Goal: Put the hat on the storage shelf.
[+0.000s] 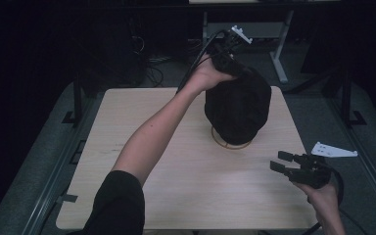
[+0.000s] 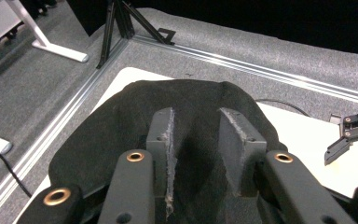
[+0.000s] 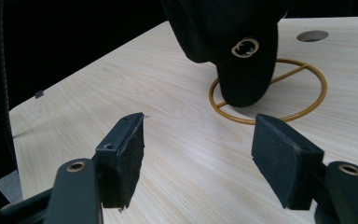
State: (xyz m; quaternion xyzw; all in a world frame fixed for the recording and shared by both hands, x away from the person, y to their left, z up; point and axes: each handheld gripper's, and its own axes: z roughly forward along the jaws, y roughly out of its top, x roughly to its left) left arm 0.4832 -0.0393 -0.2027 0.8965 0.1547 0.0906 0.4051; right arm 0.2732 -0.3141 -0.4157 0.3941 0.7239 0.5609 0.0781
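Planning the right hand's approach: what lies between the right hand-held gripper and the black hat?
Bare wooden table in the right gripper view, up to the black hat on its gold ring base.

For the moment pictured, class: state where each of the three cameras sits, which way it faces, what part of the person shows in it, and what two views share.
High view: above the person's side, facing forward and down on the wooden table; both forearms, left tongs on the black hat, right tongs.
Left gripper view: on the left tongs, looking down over the hat; no skin shows.
Right gripper view: low above the table, toward the gold wire stand; its open tongs.
Shared: all three show the hat.
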